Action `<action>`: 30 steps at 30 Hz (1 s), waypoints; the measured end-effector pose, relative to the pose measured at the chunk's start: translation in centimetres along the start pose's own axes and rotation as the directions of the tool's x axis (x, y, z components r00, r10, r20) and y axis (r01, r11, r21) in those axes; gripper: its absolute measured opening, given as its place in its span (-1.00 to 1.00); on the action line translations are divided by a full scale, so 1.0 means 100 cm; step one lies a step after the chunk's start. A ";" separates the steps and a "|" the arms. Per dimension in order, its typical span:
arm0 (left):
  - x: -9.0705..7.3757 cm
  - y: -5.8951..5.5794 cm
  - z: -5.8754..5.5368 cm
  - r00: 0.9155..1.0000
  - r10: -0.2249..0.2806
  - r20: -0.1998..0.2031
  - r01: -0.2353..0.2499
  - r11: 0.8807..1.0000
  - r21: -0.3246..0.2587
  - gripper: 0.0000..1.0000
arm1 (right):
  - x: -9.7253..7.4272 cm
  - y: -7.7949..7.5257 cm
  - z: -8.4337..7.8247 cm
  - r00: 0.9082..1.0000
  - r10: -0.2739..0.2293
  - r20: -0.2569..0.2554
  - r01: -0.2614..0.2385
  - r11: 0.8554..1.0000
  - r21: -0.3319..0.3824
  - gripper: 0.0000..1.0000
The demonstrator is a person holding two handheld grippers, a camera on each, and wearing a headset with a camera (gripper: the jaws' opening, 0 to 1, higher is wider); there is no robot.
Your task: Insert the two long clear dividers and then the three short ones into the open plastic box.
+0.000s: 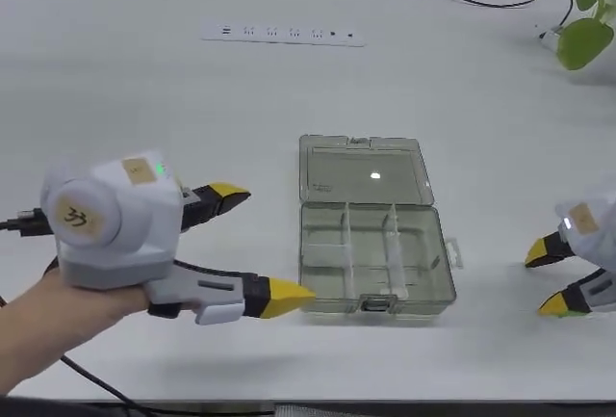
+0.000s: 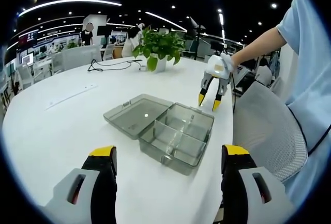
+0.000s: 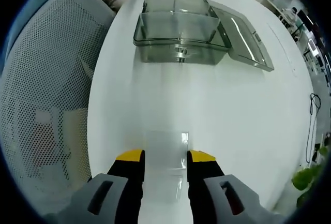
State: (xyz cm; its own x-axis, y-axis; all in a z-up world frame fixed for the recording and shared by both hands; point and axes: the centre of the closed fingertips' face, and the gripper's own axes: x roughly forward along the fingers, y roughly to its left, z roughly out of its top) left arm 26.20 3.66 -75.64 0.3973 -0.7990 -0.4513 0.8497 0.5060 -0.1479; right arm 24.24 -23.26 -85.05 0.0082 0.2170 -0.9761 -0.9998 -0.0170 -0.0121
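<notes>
Flanking open box, L claw spread, R claw unclear, power strip behind

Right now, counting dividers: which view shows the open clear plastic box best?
Head view: looks down into the open clear plastic box, dividers visible. Left gripper view shows it obliquely; right gripper view, from low.

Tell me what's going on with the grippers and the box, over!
Left hand-held gripper open, empty, beside box. Right hand-held gripper open over clear piece on table. Box open, two long dividers standing inside. Nothing blocking it.
</notes>
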 end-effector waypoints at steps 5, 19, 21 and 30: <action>0.004 -0.005 0.002 1.000 -0.010 0.004 0.010 1.000 0.000 0.68 | 0.000 -0.001 -0.002 1.000 0.000 -0.012 0.000 1.000 0.005 -0.35; 0.011 -0.009 0.000 1.000 -0.020 -0.008 0.020 1.000 -0.013 0.67 | -0.001 -0.006 -0.003 0.999 -0.035 -0.007 0.035 0.998 0.055 -0.36; 0.012 -0.008 0.001 1.000 -0.017 0.000 0.017 1.000 -0.022 0.66 | -0.002 -0.007 -0.001 0.999 -0.044 -0.005 0.045 0.997 0.066 -0.36; 0.017 -0.005 0.007 1.000 -0.017 0.008 0.018 0.997 -0.073 0.62 | -0.023 -0.026 0.014 0.987 -0.155 0.041 0.151 0.984 0.093 -0.36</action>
State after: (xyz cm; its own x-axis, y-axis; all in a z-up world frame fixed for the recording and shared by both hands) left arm 26.69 1.83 -75.67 0.3852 -0.8103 -0.4417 0.8290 0.5141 -0.2200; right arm 26.75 -22.35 -82.48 0.1624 0.2570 -0.9527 -0.9845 0.1072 -0.1389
